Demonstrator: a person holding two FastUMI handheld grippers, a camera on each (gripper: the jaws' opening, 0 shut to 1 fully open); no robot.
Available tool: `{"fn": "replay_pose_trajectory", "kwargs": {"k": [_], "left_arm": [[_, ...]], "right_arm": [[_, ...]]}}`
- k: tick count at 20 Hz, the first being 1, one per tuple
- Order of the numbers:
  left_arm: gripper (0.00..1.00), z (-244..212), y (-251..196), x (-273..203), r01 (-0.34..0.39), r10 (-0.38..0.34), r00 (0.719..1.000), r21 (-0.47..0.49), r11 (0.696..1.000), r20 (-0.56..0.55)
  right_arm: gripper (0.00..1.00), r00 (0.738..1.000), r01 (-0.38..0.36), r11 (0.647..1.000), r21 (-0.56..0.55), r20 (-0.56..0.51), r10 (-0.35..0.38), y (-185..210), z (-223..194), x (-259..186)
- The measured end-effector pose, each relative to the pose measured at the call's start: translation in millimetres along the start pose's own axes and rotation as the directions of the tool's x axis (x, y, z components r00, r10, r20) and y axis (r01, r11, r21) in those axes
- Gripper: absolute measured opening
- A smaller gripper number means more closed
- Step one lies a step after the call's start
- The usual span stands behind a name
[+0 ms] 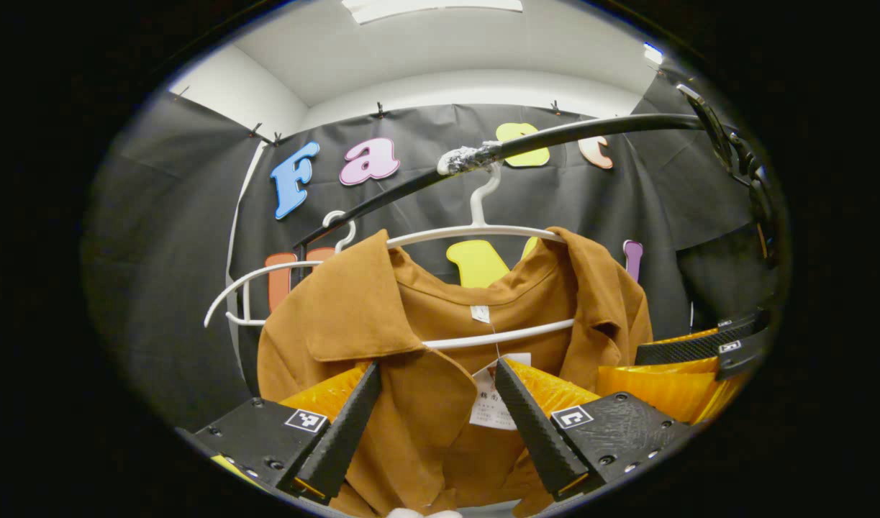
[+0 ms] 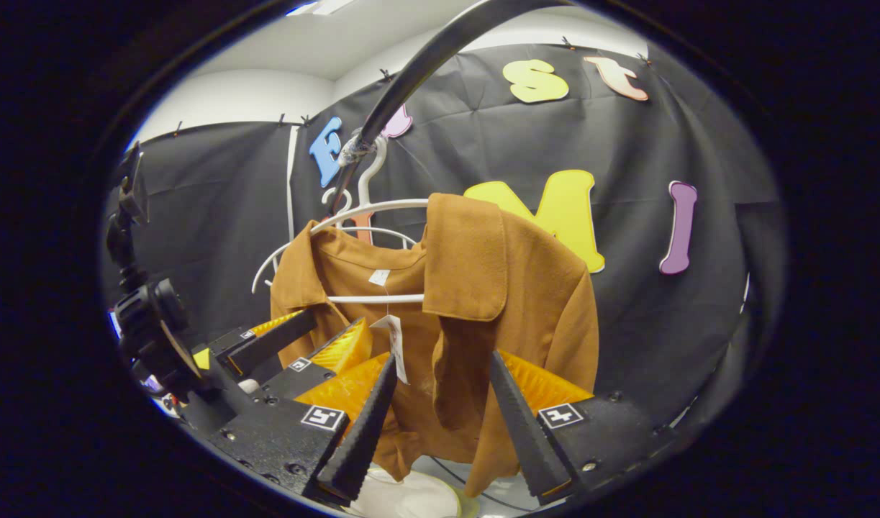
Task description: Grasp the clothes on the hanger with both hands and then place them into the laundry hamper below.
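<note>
A brown jacket (image 1: 353, 309) hangs on a white hanger (image 1: 475, 230) from a black rail (image 1: 555, 137). My left gripper (image 1: 437, 367) is open, its fingers standing either side of the jacket's front panel and paper tag (image 1: 493, 403) without pressing on them. In the right gripper view the same jacket (image 2: 511, 288) hangs from the hanger (image 2: 368, 208). There my right gripper (image 2: 442, 357) is open with the other front panel hanging between its fingers. The left gripper (image 2: 335, 322) shows to its left, against the cloth. The right gripper's fingers (image 1: 699, 349) show at the right of the left gripper view.
A second, bare white hanger (image 1: 245, 288) hangs behind the jacket on the same rail (image 2: 411, 72). Something white and rounded (image 2: 411, 496) lies below the jacket's hem. A black camera mount (image 2: 144, 309) stands at the left.
</note>
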State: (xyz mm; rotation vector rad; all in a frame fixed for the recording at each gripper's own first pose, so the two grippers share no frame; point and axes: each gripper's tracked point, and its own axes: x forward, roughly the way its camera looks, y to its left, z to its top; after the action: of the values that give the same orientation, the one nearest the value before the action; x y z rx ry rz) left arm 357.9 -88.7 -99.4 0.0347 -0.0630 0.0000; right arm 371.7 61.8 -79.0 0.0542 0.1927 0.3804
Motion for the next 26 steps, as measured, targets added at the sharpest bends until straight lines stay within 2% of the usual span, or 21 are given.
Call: {"fn": "replay_pose_trajectory", "kwargs": {"k": [4, 7, 9, 11, 12, 14, 15, 16, 17, 18, 19, 21, 22, 23, 24, 26], "left_arm": [[0.99, -5, 4, 17, -0.028, 0.028, 1.000, -0.021, 0.999, -0.009], [0.94, -9, 16, 25, -0.062, 0.062, 0.998, -0.005, 0.998, -0.020], [0.83, -14, 16, 25, -0.060, 0.061, 0.998, 0.008, 0.998, -0.034], [0.79, -18, 17, 25, -0.054, 0.054, 0.997, 0.013, 0.998, -0.055], [0.77, -23, 18, 27, -0.055, 0.056, 0.996, 0.016, 0.998, -0.075], [0.59, -41, 12, 32, -0.028, 0.027, 0.990, -0.006, 1.000, -0.139], [0.45, -46, 8, 29, -0.012, 0.008, 0.985, -0.021, 1.000, -0.171], [0.31, -49, 10, 28, -0.017, 0.012, 0.982, -0.026, 1.000, -0.187], [0.17, -50, 11, 31, -0.008, 0.003, 0.983, -0.024, 1.000, -0.184], [0.20, -47, 26, 15, -0.063, 0.063, 0.981, 0.005, 0.998, -0.185], [0.00, -51, 31, 32, -0.071, 0.069, 0.980, -0.001, 0.997, -0.187], [0.04, -53, 38, 28, -0.086, 0.079, 0.977, -0.025, 0.996, -0.198], [0.00, -54, 42, 26, -0.096, 0.087, 0.976, -0.035, 0.995, -0.200], [0.05, -54, 46, 24, -0.104, 0.095, 0.975, -0.037, 0.994, -0.201], [0.05, -54, 48, 23, -0.110, 0.101, 0.974, -0.033, 0.993, -0.201], [0.05, -52, 50, 21, -0.117, 0.110, 0.974, -0.021, 0.993, -0.198]], "right_arm": [[0.82, 1.000, 0.008, 1.000, -0.002, -0.006, -0.008, -9, 1, 14], [0.82, 0.999, 0.028, 1.000, 0.009, -0.017, -0.028, -10, 0, 32], [0.81, 0.997, 0.072, 0.997, 0.017, -0.007, -0.071, -13, -3, 46], [0.68, 0.995, 0.094, 0.995, 0.031, -0.018, -0.093, -12, -6, 57], [0.51, 0.994, 0.113, 0.993, 0.042, -0.020, -0.112, -15, -7, 63], [0.35, 0.993, 0.118, 0.991, 0.069, -0.031, -0.116, -17, -12, 72], [0.27, 0.993, 0.111, 0.990, 0.084, -0.040, -0.108, -17, -14, 75], [0.13, 0.995, 0.093, 0.991, 0.094, -0.045, -0.089, -17, -17, 77], [0.06, 0.996, 0.080, 0.991, 0.109, -0.040, -0.076, -17, -17, 78], [0.04, 0.998, 0.060, 0.991, 0.123, -0.035, -0.056, -17, -15, 78], [0.04, 0.999, 0.036, 0.990, 0.136, -0.032, -0.032, -17, -16, 79], [0.04, 0.999, 0.033, 0.988, 0.154, -0.024, -0.030, -28, -14, 76], [0.04, 0.999, 0.030, 0.985, 0.171, -0.019, -0.027, -31, -14, 72], [0.04, 1.000, 0.020, 0.982, 0.189, -0.008, -0.019, -32, -13, 70], [0.04, 1.000, 0.013, 0.980, 0.198, 0.000, -0.013, -34, -12, 66], [0.04, 0.999, -0.044, 0.974, 0.221, 0.032, 0.038, -29, -6, 63]]}}
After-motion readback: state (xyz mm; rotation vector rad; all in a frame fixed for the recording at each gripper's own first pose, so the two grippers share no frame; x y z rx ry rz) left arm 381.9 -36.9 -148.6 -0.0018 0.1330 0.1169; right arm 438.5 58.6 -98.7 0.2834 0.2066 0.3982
